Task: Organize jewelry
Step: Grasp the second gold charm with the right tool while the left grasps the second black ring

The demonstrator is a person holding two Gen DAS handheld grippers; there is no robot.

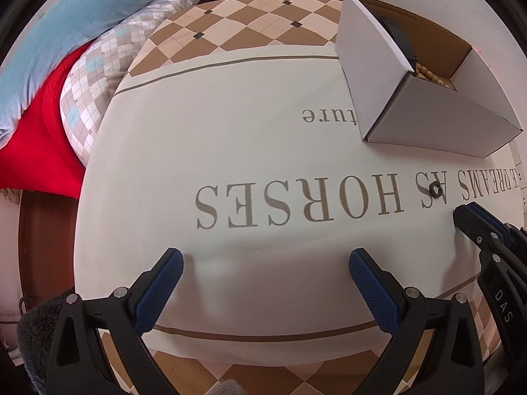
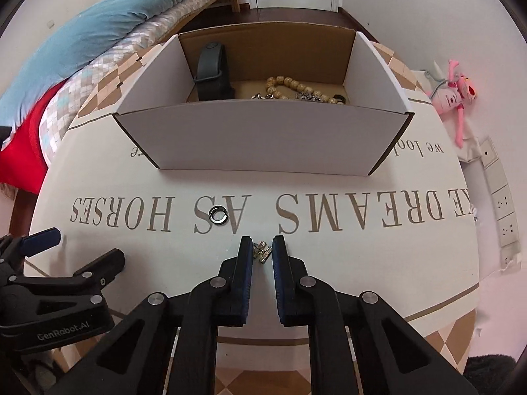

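My right gripper [image 2: 262, 247] is shut on a small sparkly silver jewelry piece [image 2: 262, 252], right at the tablecloth, below the printed word "DREAMS". A dark metal ring [image 2: 218, 215] lies on the cloth just up and to the left of it; the left wrist view shows the same ring [image 1: 436, 190] far right, near the right gripper's tips [image 1: 467, 214]. Behind stands an open white cardboard box [image 2: 263, 135] holding a black wristband [image 2: 210, 65] and a wooden bead bracelet [image 2: 290, 84]. My left gripper [image 1: 266, 258] is open over bare cloth, holding nothing.
The round table carries a cream tablecloth [image 1: 230, 138] with printed lettering and a diamond border. A bed with blue, checked and red bedding [image 1: 82, 33] runs along the left. A pink plush toy [image 2: 457, 93] and wall sockets [image 2: 504, 197] are at the right.
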